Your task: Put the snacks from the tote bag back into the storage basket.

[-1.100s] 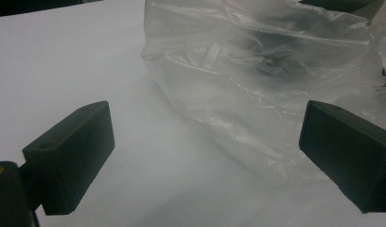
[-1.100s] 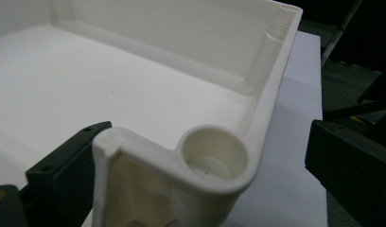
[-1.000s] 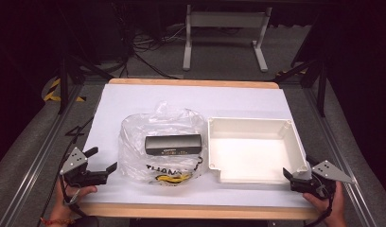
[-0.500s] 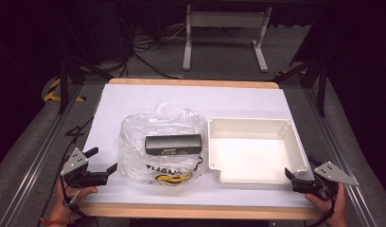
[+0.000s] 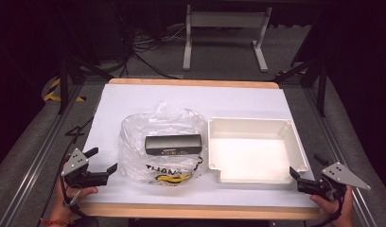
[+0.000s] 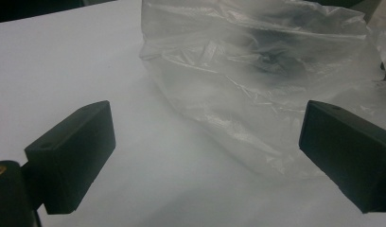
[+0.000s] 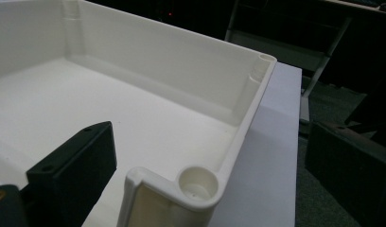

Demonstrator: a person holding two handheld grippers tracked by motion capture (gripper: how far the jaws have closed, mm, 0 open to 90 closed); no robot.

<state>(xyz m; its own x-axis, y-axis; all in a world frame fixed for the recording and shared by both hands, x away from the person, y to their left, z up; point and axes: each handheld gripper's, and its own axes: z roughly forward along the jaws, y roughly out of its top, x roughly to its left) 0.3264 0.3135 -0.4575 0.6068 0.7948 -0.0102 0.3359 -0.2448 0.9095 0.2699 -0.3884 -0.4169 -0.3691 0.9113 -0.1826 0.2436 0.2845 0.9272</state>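
A crumpled clear plastic bag [image 5: 162, 146] lies in the middle of the white table cover. Inside it are a black oblong box [image 5: 173, 144] and something yellow [image 5: 172, 178] near its front edge. To its right stands an empty white tray [image 5: 255, 125]. My left gripper [image 5: 103, 160] is open at the table's front left, a short way from the bag [image 6: 257, 80], with nothing between its fingers [image 6: 70, 158]. My right gripper [image 5: 304, 165] is open at the tray's front right corner. In the right gripper view its jaws [image 7: 214, 151] stand either side of that tray corner [image 7: 198, 184] without touching it.
The table's wooden edge [image 5: 196, 210] runs along the front, with bare white cover [image 5: 191, 99] behind the bag and tray. Metal rails [image 5: 39, 156] flank both sides. A stand's legs [image 5: 224, 40] and cables lie on the floor beyond.
My right gripper has drifted slightly to the right beside the tray corner. The left gripper, bag and tray have stayed put.
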